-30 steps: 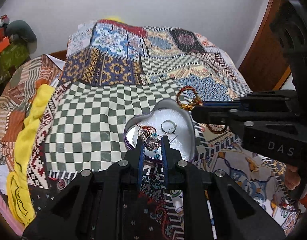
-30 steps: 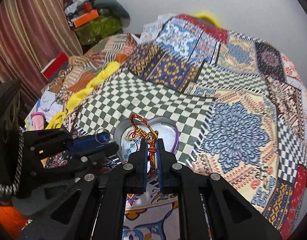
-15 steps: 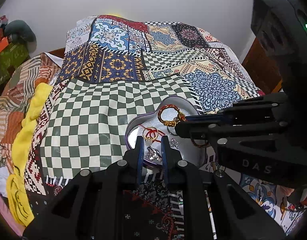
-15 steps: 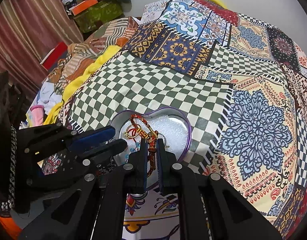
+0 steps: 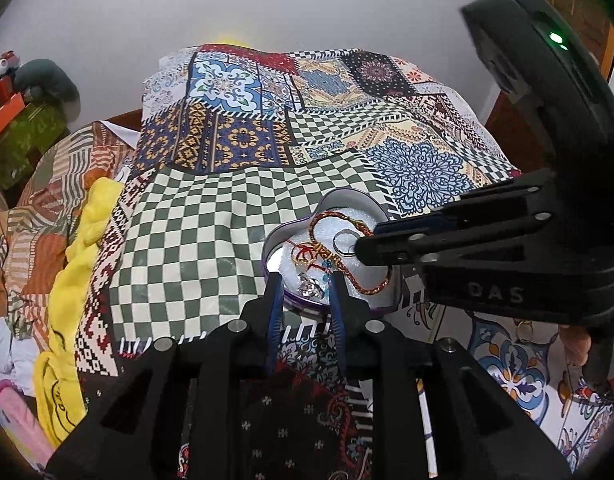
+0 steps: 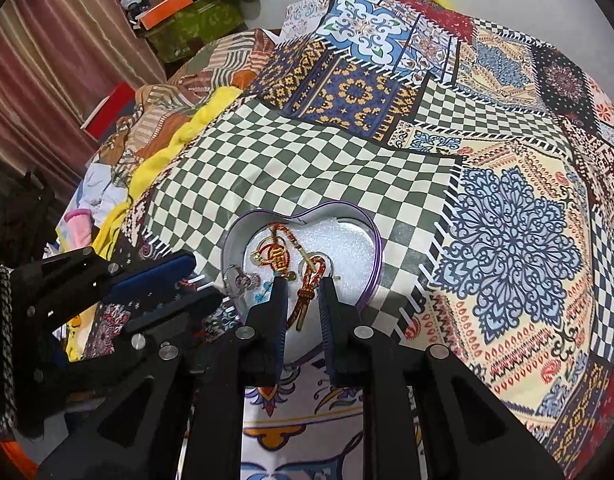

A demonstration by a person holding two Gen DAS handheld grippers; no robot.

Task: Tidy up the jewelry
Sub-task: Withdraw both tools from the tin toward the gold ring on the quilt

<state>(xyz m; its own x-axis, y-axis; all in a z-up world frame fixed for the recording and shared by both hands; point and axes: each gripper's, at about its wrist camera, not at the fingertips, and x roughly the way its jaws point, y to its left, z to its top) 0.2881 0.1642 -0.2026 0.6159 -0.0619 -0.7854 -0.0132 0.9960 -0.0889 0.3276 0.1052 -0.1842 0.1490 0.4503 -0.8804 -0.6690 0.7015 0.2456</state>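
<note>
A heart-shaped tin [image 5: 335, 197] [image 6: 371, 236] lies on the patchwork bedspread with jewelry inside. My left gripper [image 5: 305, 280] [image 6: 199, 277] hangs over the tin's near rim, its jaws opening. A small silver piece [image 5: 309, 286] [image 6: 243, 280] lies on the tin's floor between them, untouched by the pads. My right gripper [image 6: 303, 282] [image 5: 363, 245] is over the tin too, its jaws also opening. A red and gold thread bracelet [image 6: 307, 294] [image 5: 371, 290] lies loose in the gap. A red-gold ornament [image 6: 275, 253] and a silver ring [image 5: 343, 242] rest further in.
The checkered patch [image 6: 307, 160] of the spread stretches beyond the tin. A yellow cloth [image 5: 79, 248] and piled clothes lie along the left edge of the bed. Boxes [image 6: 187, 12] are stacked by the wall, and a striped curtain [image 6: 47, 60] hangs at far left.
Both pairs of jaws have spread. The silver piece has left the left gripper's hold and the red bracelet the right's, and both now lie in the tin. The right gripper came closer over the tin.
</note>
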